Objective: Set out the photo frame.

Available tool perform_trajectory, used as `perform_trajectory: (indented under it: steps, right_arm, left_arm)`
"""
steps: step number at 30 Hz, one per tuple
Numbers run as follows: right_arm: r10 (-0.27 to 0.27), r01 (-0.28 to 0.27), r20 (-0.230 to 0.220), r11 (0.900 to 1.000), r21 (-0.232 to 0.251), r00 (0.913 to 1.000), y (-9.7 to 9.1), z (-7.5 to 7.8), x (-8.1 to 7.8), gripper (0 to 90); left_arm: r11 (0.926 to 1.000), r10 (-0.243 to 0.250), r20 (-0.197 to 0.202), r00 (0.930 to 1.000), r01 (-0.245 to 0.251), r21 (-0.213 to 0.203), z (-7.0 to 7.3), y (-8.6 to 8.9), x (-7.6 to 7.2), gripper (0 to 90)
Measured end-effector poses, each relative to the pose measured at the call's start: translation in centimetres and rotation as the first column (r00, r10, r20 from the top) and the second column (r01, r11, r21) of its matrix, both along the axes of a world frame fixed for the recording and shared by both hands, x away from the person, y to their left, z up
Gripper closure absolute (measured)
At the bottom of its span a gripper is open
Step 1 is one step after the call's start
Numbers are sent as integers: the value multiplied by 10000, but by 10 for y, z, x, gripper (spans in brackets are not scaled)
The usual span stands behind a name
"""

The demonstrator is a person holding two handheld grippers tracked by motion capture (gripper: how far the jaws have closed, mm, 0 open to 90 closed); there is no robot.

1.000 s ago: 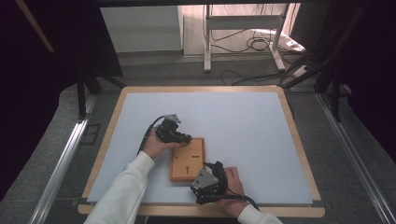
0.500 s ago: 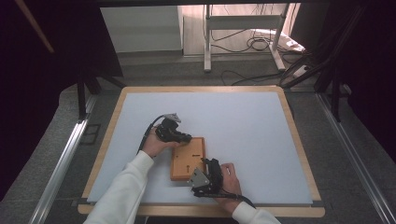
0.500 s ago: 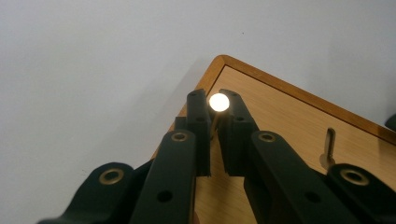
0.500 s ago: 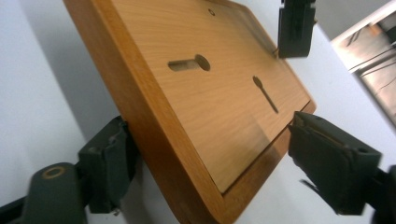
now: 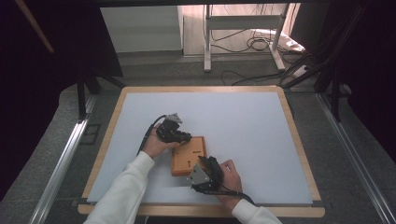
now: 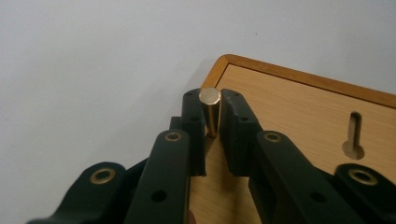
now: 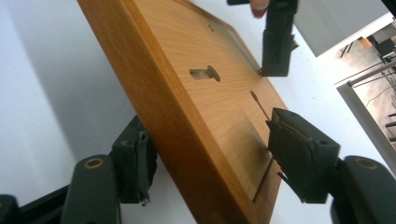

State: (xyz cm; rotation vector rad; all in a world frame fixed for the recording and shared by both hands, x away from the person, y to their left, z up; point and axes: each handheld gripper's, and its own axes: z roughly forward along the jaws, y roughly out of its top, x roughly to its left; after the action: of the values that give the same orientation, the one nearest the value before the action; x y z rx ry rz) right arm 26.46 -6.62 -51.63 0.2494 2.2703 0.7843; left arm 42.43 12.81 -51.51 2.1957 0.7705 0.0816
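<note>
We see the wooden board point(image 5: 188, 155) lying on the tabletop point(image 5: 243, 121) near its front edge, left of centre. The left gripper point(image 6: 213, 108) clamps a brass pin point(image 6: 210, 109) standing upright at the board's far left corner. The right gripper point(image 7: 210, 161) straddles the board's near edge, its jaws having just been closing, one on either side and not yet pressing.

My right gripper point(image 7: 205, 163) straddles the wooden board point(image 7: 196, 107), jaws closing, one under its edge at 8 o'clock, one above at 4 o'clock. Keyhole slot point(image 7: 204, 73) mid-board; the other gripper point(image 7: 278, 42) at 1 o'clock on white table point(image 7: 42, 93).
</note>
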Motion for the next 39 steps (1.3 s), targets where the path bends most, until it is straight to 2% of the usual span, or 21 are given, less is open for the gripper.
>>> perform_trajectory:
  steps: [5, 8, 11, 16, 21, 26, 30, 39]
  right_arm:
    - [-45, 46, -16, 9994, 345, 10000, -5, 8, 3, 390]
    - [-68, 69, -26, 9988, 492, 10000, -7, 12, 4, 399]
    - [-46, 46, -18, 9989, 465, 10000, -9, 13, 5, 402]
    - [8, -8, -18, 9992, 396, 10000, -9, 13, 5, 402]
    - [63, -61, -51, 9993, 372, 10000, -8, 13, 5, 405]
    - [168, -164, -146, 9994, 293, 9998, -7, 13, 5, 406]
    - [142, -136, -190, 9994, 312, 9997, -7, 14, 5, 409]
    - [171, -164, -161, 9990, 421, 9997, -8, 18, 7, 425]
  left_arm:
    - [9998, 102, 5, 9999, -102, -178, 0, 2, 0, 739]
    - [9987, 458, 56, 9989, -457, -212, 2, 7, -3, 604]
    - [9954, 929, 326, 9951, -921, -274, 5, 17, -9, 493]
    - [9907, 1313, 671, 9891, -1286, -440, 14, 36, -26, 404]
    - [9870, 1567, 829, 9842, -1531, -483, 20, 46, -41, 372]
    - [9868, 1616, 967, 9821, -1597, -265, 21, 51, -54, 356]
    - [9841, 1771, 1114, 9779, -1775, -71, 20, 59, -61, 354]
    - [9756, 2148, 1126, 9701, -2184, 207, 9, 72, -77, 356]
